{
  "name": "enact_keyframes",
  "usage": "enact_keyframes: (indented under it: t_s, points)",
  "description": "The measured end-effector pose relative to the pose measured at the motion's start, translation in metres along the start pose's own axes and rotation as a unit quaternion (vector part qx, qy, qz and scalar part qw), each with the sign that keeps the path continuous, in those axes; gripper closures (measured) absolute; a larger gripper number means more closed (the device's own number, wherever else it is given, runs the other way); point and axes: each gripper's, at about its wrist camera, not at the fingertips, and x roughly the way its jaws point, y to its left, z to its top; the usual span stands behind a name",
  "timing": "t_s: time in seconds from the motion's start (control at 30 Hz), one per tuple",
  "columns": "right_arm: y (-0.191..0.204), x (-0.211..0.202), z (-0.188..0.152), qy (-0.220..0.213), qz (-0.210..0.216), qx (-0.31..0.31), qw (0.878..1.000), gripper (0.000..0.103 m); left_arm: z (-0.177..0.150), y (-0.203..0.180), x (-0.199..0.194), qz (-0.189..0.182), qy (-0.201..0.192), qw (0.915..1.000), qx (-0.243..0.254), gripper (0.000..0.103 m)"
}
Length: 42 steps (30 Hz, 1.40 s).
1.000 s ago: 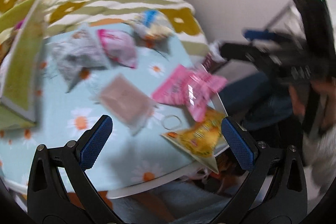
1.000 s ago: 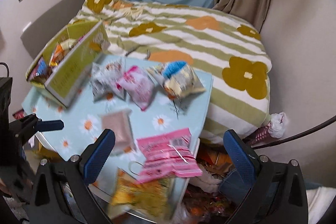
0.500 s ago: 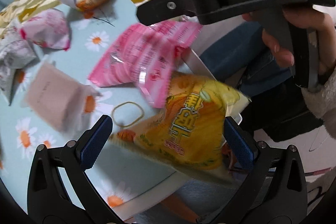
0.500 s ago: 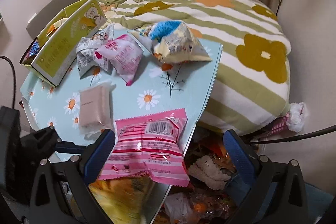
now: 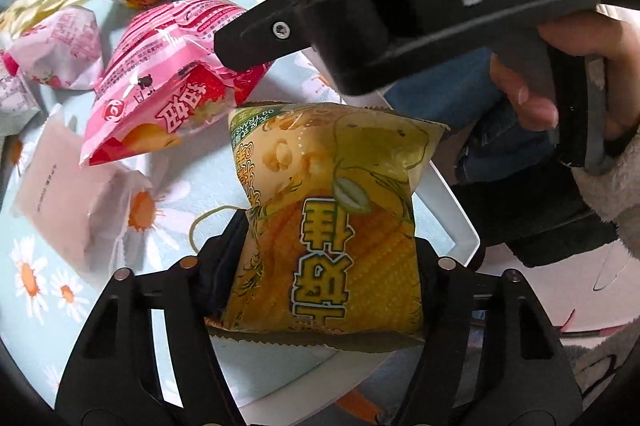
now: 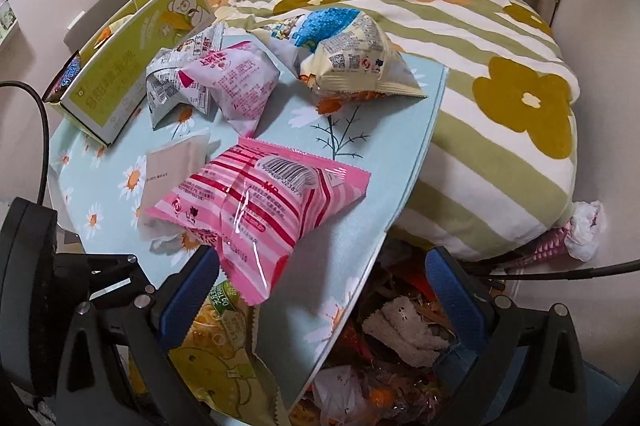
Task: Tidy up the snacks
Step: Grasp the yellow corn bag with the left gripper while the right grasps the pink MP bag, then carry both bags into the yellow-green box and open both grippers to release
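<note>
Closing on the yellow snack bag (image 5: pixel 332 226), the left gripper (image 5: pixel 320 266) has its jaws against both side edges of the pouch, which puckers at the left pad; the bag lies at the near corner of the tabletop (image 5: pixel 168 186), partly overhanging the white rim. Such a pouch is judged light, air-filled and soft, with a slick film and brittle contents, so a gentle squeeze across the lower half, where the pads now sit, should hold it without crushing. The right gripper (image 6: pixel 320 290) stands spread, nothing pressed between its blue pads, with the lower corner of the pink striped bag (image 6: pixel 260 202) reaching between them. That bag also looks puffy and slippery; the crimped end seam offers a firmer purchase than the ballooned middle. A green carton (image 6: pixel 120 82) at the far edge already holds packets and is the likely destination.
</note>
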Motion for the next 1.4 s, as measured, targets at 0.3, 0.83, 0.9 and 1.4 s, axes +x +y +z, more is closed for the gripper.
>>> enact_keyframes:
  t_s: [0.3, 0.83, 0.9, 1.4]
  points:
    - [-0.004, 0.015, 0.018, 0.009, 0.07, 0.043, 0.997, 0.0, -0.006, 0.018, -0.019, 0.011, -0.002, 0.9999, -0.01, 0.047]
    - [0.012, 0.057, 0.054, 0.043, 0.085, 0.131, 0.987, 0.0, -0.031, 0.055, -0.07, 0.033, -0.021, 0.9976, -0.057, 0.048]
    - [0.013, 0.065, 0.056, 0.051, 0.083, 0.136, 0.986, 0.0, -0.031, 0.065, -0.075, 0.035, -0.024, 0.997, -0.065, 0.048]
    - [0.017, 0.058, 0.05, 0.036, 0.076, 0.134, 0.987, 0.041, -0.046, 0.078, -0.118, 0.056, -0.044, 0.994, -0.084, 0.048]
